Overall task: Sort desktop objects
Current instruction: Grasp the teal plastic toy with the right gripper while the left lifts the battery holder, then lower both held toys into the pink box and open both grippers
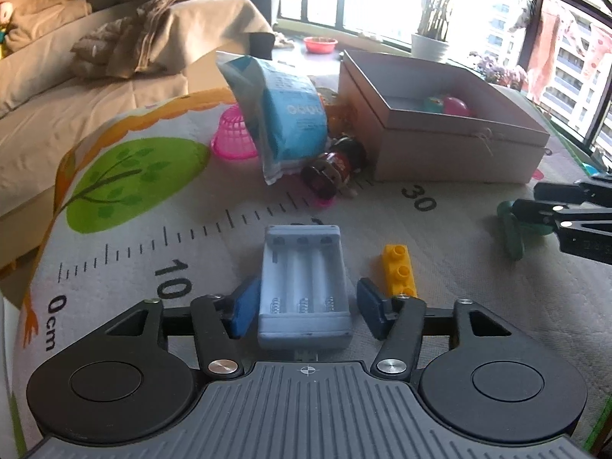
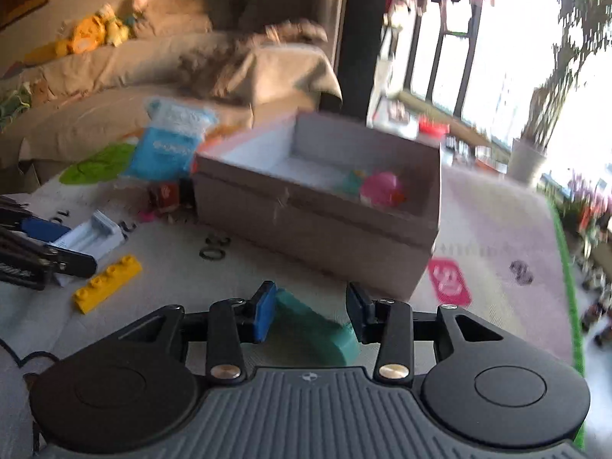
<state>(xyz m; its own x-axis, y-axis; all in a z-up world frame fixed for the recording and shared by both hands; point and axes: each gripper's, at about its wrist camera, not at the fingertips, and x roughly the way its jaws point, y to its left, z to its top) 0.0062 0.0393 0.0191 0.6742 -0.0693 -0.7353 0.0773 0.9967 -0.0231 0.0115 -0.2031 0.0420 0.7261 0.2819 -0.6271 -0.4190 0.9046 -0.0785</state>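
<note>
Three ribbed slots line the grey plastic battery holder [image 1: 304, 287] between blue-padded tongs [image 1: 304, 308].

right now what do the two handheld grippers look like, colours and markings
Both look alike. The left gripper has a grey ribbed body with a small crosshair mark, two round black discs at the sides, black linkage arms with silver pivot screws, and blue pads on its fingers. The right gripper shows the same build. No cables, hands or sleeves are visible in either view.
</note>
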